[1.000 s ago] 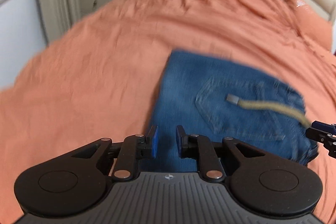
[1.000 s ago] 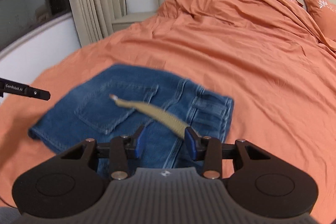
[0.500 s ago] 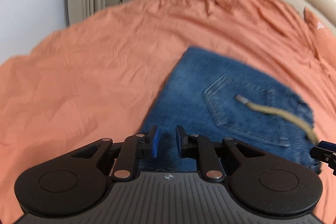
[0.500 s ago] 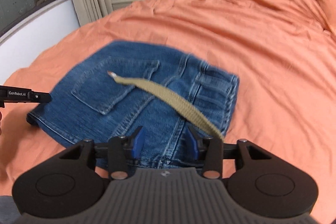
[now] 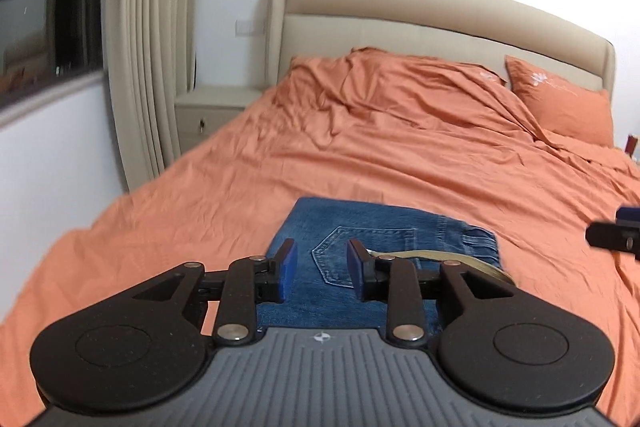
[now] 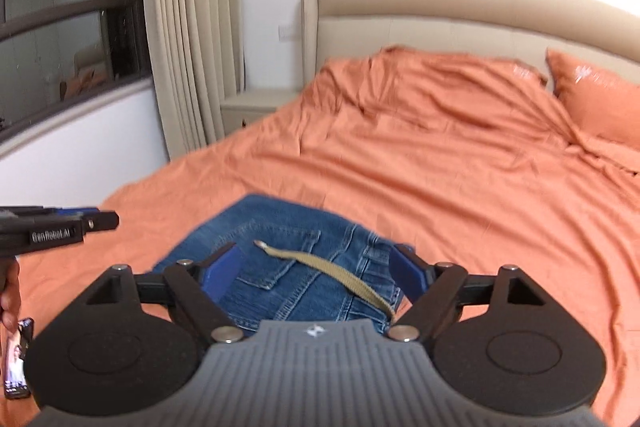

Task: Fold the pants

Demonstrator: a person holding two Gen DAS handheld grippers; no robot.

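Orange bedspread [image 5: 248, 187] bears folded jeans [image 6: 288, 267], near edge hidden behind both grippers' released jaws.

We see blue denim pants [image 6: 304, 267] with a woven tan belt [image 6: 340, 277], on a bed's [image 5: 240, 187] matt, creased orange cloth; its headboard [image 5: 400, 27] looks smooth, padded.

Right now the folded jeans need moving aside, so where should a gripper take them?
Grip the jeans at the waistband edge, coming from the right side; the layers stack thickest there. Avoid the loose tan belt lying across the pocket.
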